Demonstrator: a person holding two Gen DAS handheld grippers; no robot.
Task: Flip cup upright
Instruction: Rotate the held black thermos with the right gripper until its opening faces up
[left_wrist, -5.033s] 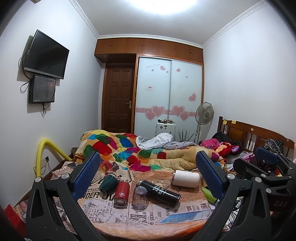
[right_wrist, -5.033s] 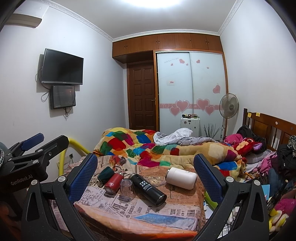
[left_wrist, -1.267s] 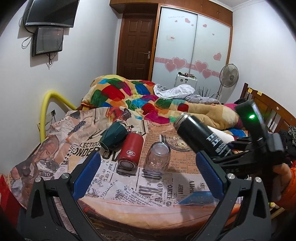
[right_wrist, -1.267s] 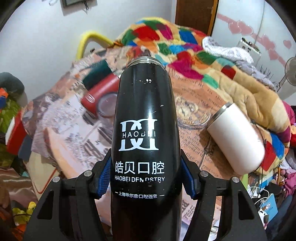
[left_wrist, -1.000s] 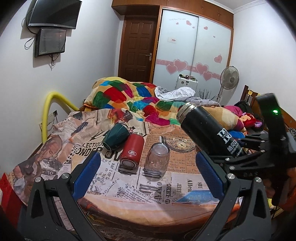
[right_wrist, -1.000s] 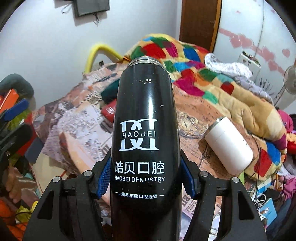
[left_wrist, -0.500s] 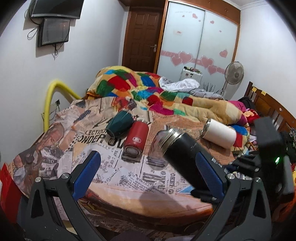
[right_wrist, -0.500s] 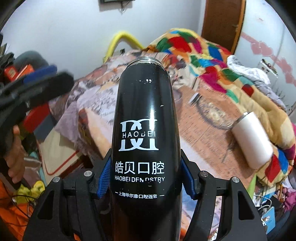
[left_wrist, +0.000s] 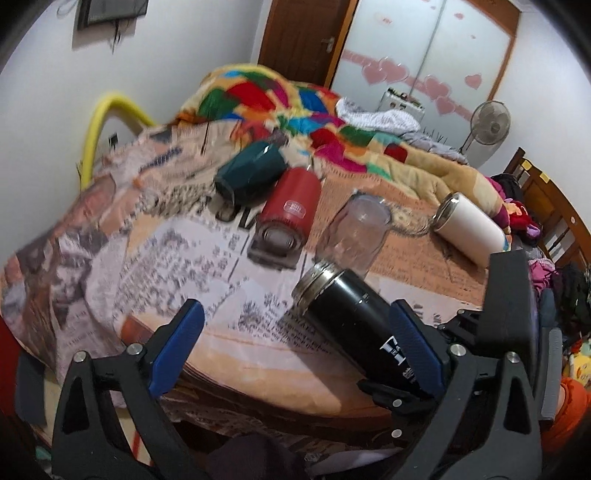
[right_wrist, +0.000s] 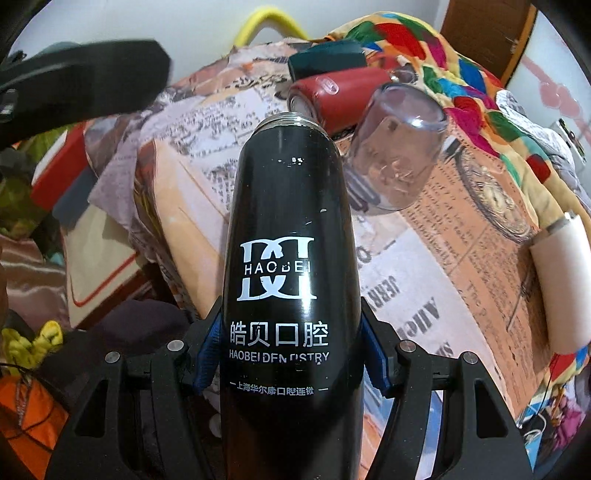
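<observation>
My right gripper (right_wrist: 291, 365) is shut on a black flask (right_wrist: 291, 236) with white HAOBEI lettering, its steel rim pointing away from the camera. In the left wrist view the black flask (left_wrist: 354, 325) hangs tilted over the front edge of the newspaper-print cloth, rim up and left, held by the right gripper (left_wrist: 424, 369). My left gripper (left_wrist: 295, 350) is open and empty, just in front of the flask. A clear glass cup (left_wrist: 354, 232) stands upside down behind it. A red flask (left_wrist: 290, 218), a dark green cup (left_wrist: 247, 177) and a white cup (left_wrist: 469, 229) lie on their sides.
The cups rest on a newspaper-print cloth (left_wrist: 177, 258) at the foot of a bed with a colourful quilt (left_wrist: 295, 107). A yellow padded rail (left_wrist: 99, 129) stands at the left. A fan (left_wrist: 487, 122) and wooden headboard (left_wrist: 554, 206) are at the right.
The right gripper has carried the black flask lower and toward the left, nearer the cloth's front edge. The left gripper has tipped downward and closer to the table.
</observation>
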